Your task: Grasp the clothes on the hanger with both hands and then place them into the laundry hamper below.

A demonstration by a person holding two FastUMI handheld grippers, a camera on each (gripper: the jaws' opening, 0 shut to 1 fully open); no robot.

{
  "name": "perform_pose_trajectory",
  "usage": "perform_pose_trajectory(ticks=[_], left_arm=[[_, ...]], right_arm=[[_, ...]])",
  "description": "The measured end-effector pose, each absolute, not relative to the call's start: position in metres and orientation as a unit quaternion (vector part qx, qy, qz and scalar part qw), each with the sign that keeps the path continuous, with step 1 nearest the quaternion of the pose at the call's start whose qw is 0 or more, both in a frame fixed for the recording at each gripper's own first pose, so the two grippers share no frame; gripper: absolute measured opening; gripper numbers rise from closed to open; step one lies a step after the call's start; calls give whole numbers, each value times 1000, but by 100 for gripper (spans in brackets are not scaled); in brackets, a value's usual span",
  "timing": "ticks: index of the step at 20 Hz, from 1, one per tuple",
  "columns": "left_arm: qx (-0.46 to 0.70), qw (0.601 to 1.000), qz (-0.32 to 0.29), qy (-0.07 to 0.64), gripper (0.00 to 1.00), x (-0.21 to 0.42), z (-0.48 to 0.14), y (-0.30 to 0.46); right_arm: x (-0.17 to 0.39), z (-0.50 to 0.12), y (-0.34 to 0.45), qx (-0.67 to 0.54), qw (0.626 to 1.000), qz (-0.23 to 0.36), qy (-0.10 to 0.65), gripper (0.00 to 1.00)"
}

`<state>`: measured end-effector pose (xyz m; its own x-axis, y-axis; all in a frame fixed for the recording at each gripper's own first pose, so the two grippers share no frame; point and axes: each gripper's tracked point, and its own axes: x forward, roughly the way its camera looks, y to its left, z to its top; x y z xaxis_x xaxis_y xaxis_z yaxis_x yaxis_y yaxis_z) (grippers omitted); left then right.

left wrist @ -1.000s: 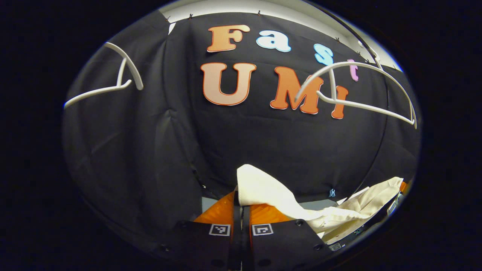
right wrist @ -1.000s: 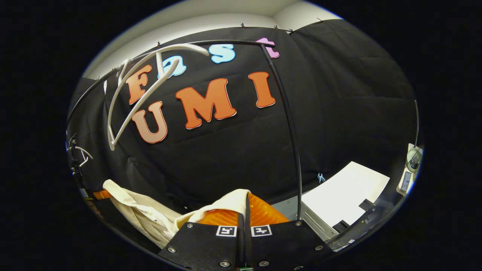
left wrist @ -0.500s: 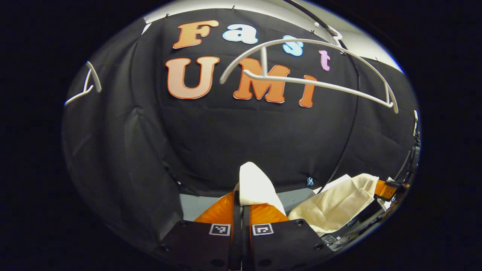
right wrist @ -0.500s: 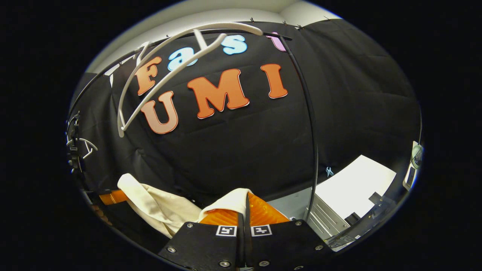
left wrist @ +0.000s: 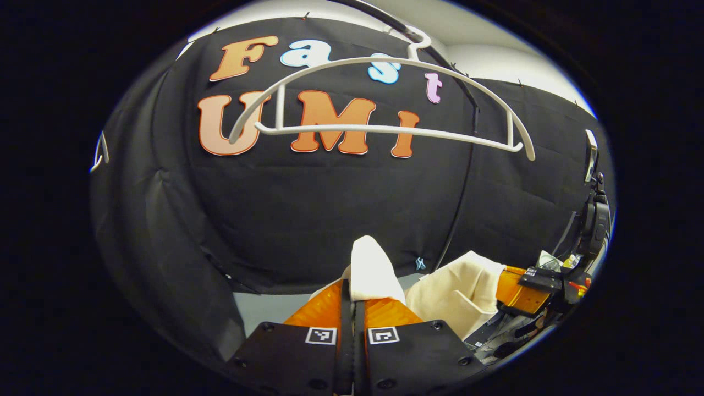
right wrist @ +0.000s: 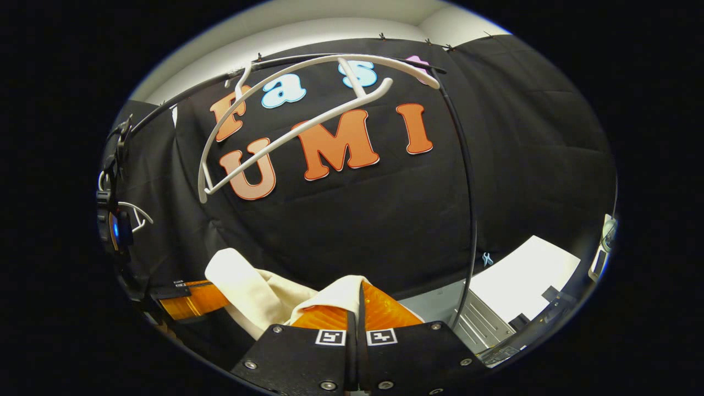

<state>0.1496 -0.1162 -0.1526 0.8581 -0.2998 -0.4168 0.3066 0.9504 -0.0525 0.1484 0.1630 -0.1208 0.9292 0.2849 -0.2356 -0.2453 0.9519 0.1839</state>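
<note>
Your left gripper and right gripper each pinch a fold of the cream garment, slung low between them beneath the bare white hanger; no readable labels.

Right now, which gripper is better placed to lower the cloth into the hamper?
Neither clearly: the left gripper and the right gripper both pinch the cream cloth, below the bare hanger. The hamper is unseen.
</note>
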Motion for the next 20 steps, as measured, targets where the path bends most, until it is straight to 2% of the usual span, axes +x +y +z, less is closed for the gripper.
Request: perform_pose_trajectory(ticks=[8, 20], left_arm=[[-4, 950, -169, 262, 7, 144, -187, -129], [30, 909, -147, 389, 7, 148, -289, -113]], right_arm=[[149, -147, 176, 65, 975, 144, 157, 0], [164, -246, 162, 33, 959, 115, 258, 4]])
